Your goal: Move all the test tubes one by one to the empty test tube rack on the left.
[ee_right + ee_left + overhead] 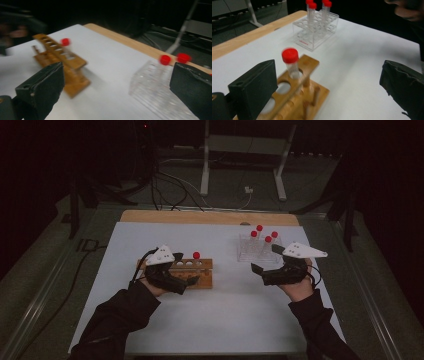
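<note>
My left gripper (327, 87) gapes, empty, beside the wooden rack (297, 100); its view shows the capped tube (291, 63) seated there.

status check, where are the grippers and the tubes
Both hand-held grippers open: left, right. One red-capped tube upright in wooden rack, four in clear rack. Nothing in the way.

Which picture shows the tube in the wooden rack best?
The left gripper view: the red-capped tube stands close and upright in an end hole of the wooden rack. The high view shows a tiny red cap; the right gripper view a blurred one.
</note>
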`<state>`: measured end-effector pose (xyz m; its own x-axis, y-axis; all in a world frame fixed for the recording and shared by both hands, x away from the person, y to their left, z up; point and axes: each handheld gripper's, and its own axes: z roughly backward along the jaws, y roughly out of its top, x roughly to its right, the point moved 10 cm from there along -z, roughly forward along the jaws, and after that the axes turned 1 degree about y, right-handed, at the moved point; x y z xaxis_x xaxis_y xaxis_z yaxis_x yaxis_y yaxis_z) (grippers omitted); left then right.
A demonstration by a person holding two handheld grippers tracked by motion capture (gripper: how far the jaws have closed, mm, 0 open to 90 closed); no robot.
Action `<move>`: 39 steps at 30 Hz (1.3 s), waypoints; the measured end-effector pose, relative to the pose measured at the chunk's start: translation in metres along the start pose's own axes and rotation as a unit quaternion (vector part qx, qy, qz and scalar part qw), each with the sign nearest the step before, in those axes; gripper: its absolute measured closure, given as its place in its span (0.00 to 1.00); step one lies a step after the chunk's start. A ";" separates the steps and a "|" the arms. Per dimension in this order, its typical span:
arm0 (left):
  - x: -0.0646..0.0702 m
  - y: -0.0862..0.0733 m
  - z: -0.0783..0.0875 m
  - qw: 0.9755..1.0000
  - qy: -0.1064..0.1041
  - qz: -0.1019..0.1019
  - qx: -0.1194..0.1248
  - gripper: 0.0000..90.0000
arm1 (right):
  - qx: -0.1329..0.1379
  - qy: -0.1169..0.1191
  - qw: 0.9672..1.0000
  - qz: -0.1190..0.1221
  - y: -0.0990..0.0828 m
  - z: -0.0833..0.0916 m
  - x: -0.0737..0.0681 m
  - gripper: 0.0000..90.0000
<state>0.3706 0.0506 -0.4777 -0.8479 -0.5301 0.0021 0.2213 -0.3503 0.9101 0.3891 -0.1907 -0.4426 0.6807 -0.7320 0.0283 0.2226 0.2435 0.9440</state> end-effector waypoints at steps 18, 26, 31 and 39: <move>0.026 -0.029 0.027 1.000 -0.017 0.004 0.012 0.01 | -0.048 -0.088 0.994 -0.053 -0.043 -0.034 0.071 0.17; 0.029 -0.033 0.028 0.999 -0.031 0.003 0.010 0.01 | -0.071 -0.116 0.988 -0.076 -0.058 -0.047 0.090 0.38; 0.030 -0.034 0.027 0.999 -0.035 0.004 0.008 0.01 | -0.082 -0.132 0.984 -0.091 -0.061 -0.052 0.100 0.54; 0.031 -0.033 0.027 0.999 -0.036 0.000 0.009 0.01 | -0.095 -0.132 0.982 -0.098 -0.066 -0.063 0.108 0.69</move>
<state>0.3241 0.0667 -0.4966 -0.8803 -0.4733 0.0316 0.2132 -0.3353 0.9177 0.4916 -0.2458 -0.5222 0.4122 -0.9103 -0.0393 0.4741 0.1774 0.8624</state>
